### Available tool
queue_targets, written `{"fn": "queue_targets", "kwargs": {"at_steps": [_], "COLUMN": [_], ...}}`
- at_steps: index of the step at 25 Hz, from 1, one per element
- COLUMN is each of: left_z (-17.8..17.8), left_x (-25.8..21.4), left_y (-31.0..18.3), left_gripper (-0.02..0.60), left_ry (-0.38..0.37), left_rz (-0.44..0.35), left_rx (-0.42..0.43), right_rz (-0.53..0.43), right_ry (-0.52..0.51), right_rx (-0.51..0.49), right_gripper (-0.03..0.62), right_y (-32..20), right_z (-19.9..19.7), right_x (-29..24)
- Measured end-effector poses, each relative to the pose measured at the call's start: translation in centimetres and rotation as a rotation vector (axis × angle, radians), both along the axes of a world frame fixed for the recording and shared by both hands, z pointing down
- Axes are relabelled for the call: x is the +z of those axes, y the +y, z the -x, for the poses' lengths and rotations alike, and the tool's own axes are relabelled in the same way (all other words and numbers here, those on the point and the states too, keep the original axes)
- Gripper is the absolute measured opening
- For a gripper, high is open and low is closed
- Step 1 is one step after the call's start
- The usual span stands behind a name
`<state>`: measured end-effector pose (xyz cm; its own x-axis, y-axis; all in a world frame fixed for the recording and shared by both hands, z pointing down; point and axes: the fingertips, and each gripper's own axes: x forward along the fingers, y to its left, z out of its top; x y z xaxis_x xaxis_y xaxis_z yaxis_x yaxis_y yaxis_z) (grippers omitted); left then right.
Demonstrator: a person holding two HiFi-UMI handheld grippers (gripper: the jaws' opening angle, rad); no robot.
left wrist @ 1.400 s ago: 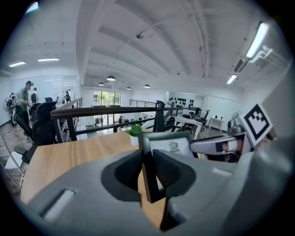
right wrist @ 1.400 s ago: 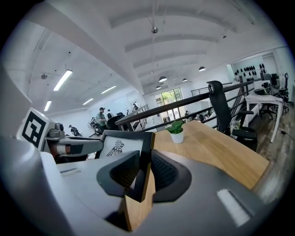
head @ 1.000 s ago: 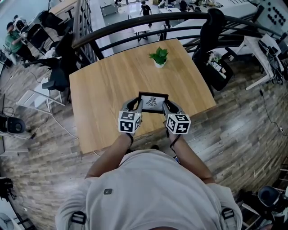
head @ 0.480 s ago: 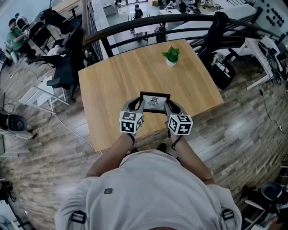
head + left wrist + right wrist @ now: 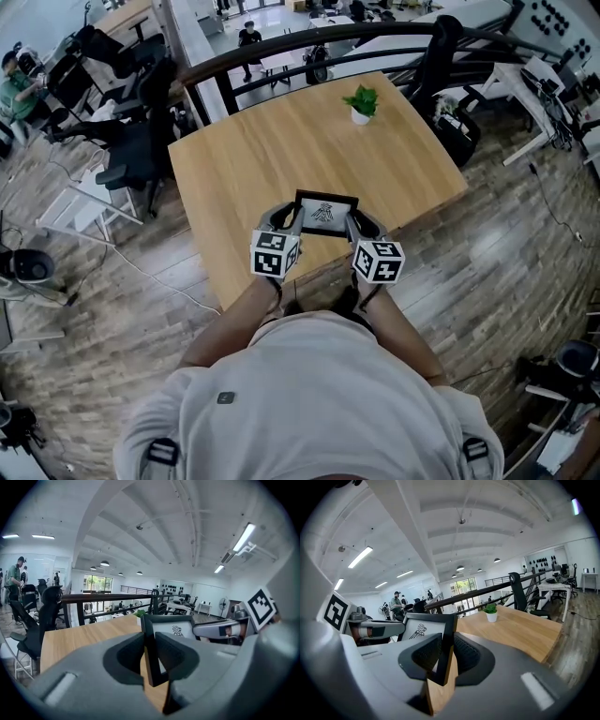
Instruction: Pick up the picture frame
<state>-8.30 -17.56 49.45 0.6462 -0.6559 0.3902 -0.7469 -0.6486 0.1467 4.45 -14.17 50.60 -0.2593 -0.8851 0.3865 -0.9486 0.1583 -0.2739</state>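
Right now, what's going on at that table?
A person is holding a picture frame between two handheld tools. The left tool is clamped on the frame's left edge and the right tool on its right edge. The frame faces the person and appears lifted off the wooden table, above its near edge. A small potted plant stands untouched at the table's far side.

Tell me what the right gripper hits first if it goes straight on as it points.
The right gripper is shut on the frame, which would go with it. Beyond, its line dips toward the table, probably meeting bare wood left of the plant; depth is unclear.
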Motion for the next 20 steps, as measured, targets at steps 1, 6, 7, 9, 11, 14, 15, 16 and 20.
{"fn": "queue_targets", "kwargs": {"at_steps": [1, 6, 7, 9, 11, 14, 15, 16, 20], "left_z": [0.2, 0.4, 0.3, 0.1, -0.4, -1.8, -2.4, -3.1, -6.6], "left_x": [0.2, 0.2, 0.0, -0.4, -0.8, -1.1, -1.2, -1.3, -1.4], "left_y": [0.5, 2.7, 3.1, 3.7, 4.6, 6.2, 6.9, 7.7, 11.3], "left_gripper": [0.080, 0.080, 0.080, 0.080, 0.080, 0.078, 0.078, 0.078, 0.078], "left_ry": [0.003, 0.018, 0.020, 0.019, 0.018, 0.018, 0.021, 0.023, 0.029], "left_rz": [0.005, 0.017, 0.014, 0.007, 0.000, -0.004, -0.004, -0.004, -0.009], "left_rx": [0.011, 0.044, 0.045, 0.043, 0.042, 0.036, 0.033, 0.029, 0.025], "right_rz": [0.004, 0.013, 0.009, 0.001, -0.007, -0.019, -0.021, -0.021, -0.024], "right_ry": [0.000, 0.013, 0.016, 0.017, 0.014, 0.011, 0.011, 0.012, 0.009], "right_rx": [0.010, 0.043, 0.044, 0.044, 0.044, 0.040, 0.038, 0.036, 0.030], "right_gripper": [0.092, 0.092, 0.092, 0.092, 0.092, 0.092, 0.092, 0.092, 0.092], "right_y": [0.6, 3.1, 3.4, 4.2, 5.1, 6.7, 7.4, 8.0, 11.4], "right_z": [0.2, 0.5, 0.4, 0.2, -0.3, -1.6, -2.3, -3.0, -6.7], "right_x": [0.1, 0.0, -0.2, -0.6, -0.9, -1.2, -1.3, -1.5, -1.5]}}
